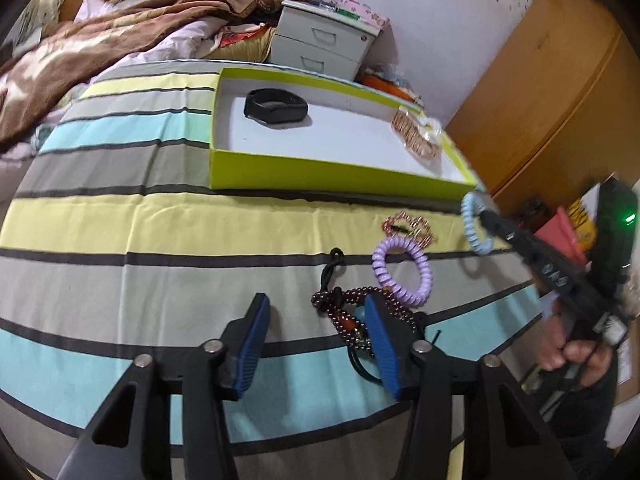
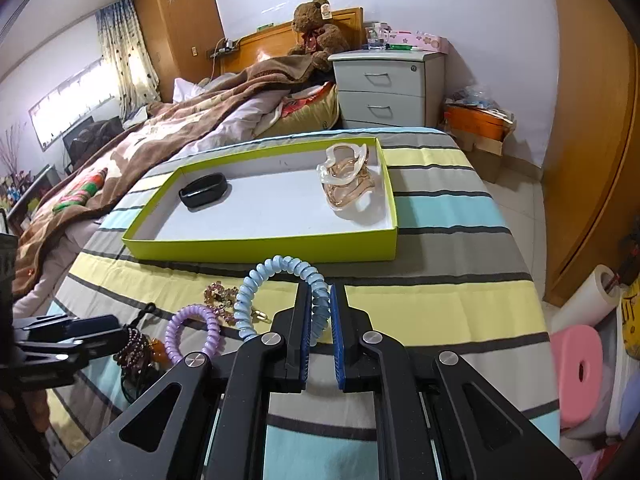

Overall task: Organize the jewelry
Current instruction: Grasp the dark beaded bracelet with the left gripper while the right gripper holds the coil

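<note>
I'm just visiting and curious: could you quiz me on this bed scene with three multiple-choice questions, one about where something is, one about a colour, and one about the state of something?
1. Where is the black band?
A. inside the green tray
B. on the nightstand
C. on the floor

2. What colour is the spiral coil held by the right hand-held gripper?
A. red
B. light blue
C. black

3. What is the left hand-held gripper doing?
A. clamped on the tray
C. holding the teddy bear
B. open, gripping nothing

Answers: 1 A, the band lies on the tray's white floor. 2 B, the pale blue coil is pinched between the pads. 3 B, its pads stand apart above the striped sheet, beside the dark bead bracelet.
</note>
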`<state>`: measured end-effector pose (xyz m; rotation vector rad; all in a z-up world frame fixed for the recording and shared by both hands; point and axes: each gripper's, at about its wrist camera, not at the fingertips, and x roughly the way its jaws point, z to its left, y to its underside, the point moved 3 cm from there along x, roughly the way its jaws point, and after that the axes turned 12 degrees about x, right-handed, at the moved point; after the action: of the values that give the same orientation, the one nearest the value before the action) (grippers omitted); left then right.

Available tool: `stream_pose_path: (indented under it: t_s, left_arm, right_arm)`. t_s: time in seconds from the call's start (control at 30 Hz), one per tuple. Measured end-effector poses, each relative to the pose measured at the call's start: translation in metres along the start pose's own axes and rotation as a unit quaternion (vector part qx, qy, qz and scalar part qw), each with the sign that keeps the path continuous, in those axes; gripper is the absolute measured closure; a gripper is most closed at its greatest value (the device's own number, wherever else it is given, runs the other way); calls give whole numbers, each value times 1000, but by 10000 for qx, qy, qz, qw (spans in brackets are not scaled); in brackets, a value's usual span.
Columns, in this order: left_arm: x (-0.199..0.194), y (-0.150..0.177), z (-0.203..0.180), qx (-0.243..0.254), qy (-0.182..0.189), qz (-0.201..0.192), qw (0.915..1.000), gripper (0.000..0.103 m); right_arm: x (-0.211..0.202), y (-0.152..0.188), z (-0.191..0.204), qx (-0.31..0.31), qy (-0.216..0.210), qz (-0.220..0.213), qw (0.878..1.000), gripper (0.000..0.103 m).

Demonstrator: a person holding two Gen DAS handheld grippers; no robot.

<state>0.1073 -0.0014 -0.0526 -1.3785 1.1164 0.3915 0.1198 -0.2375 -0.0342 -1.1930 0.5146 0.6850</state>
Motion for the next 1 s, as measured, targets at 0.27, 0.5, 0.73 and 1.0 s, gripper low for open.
stream_pose_path:
  t_s: [0.27,0.5,0.73,1.0]
  left_arm:
    - [3,-1,-12,528,-304,151,9980,66]
    - [13,-11,-16,749,-336,270,9963,66]
    - [14,-10,-23,971,-412,266,9941,79]
    - [7,-9,-22,827,-341,73,9960,86]
  right_arm:
    - [-4,0,1,3,-79,-78,9999,93]
    - [-2,3,0,58,-82,-39,9999,93]
    - [-3,4,-1,92,-89,-44,9999,93]
    - [-5,5,-1,92,-101,-49,9999,93]
